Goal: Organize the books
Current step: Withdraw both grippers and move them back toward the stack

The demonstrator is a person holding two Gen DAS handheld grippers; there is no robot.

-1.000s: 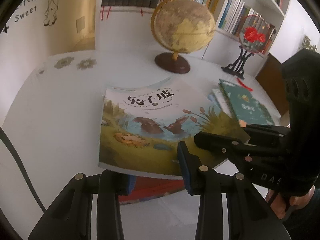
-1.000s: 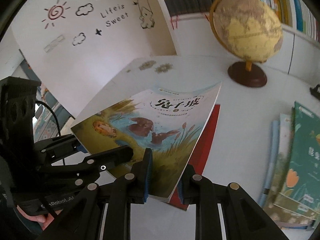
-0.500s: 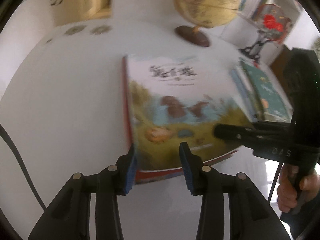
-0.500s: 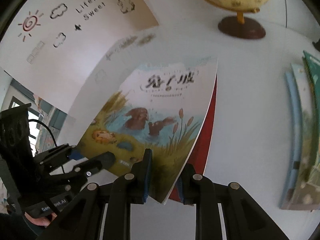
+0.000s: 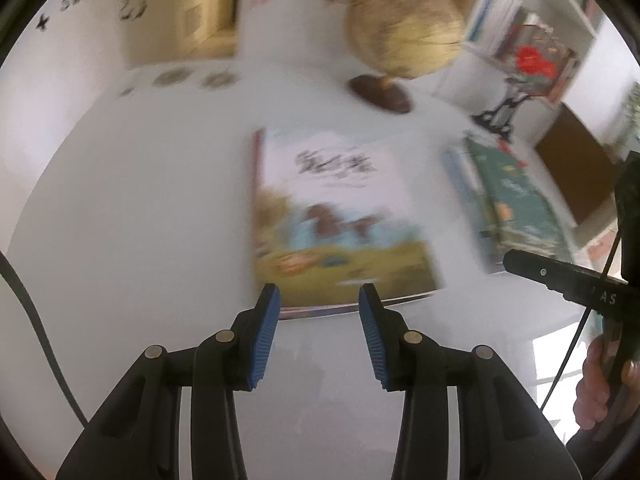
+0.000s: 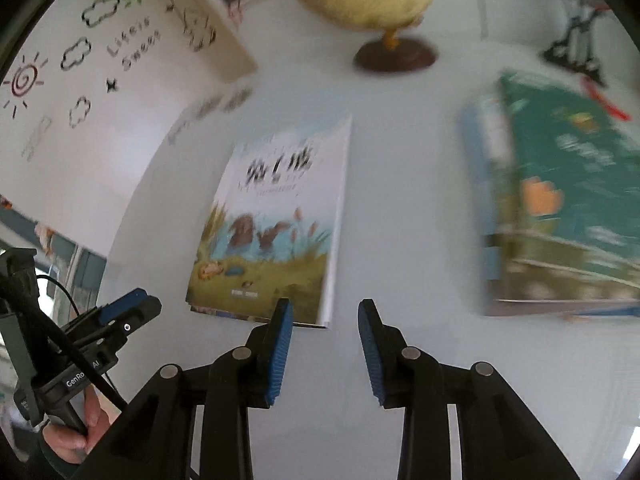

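A picture book with rabbits on its cover [image 5: 340, 216] lies flat on the white table, on top of a red book whose edge shows at its left side [image 5: 258, 168]. It also shows in the right wrist view [image 6: 272, 224]. My left gripper [image 5: 319, 300] is open and empty just short of its near edge. My right gripper [image 6: 325, 312] is open and empty, just right of the book's near corner. A stack of books with a green one on top [image 6: 572, 196] lies to the right and also shows in the left wrist view [image 5: 516, 200].
A globe on a brown base [image 5: 400, 36] stands at the back of the table [image 5: 140, 200]. A black stand with a red flower ornament [image 5: 520, 76] is at the back right. Bookshelves [image 5: 500, 12] fill the wall behind.
The right gripper let go of the rabbit book, which now lies flat on the red book. Both grippers opened and drew back from it.
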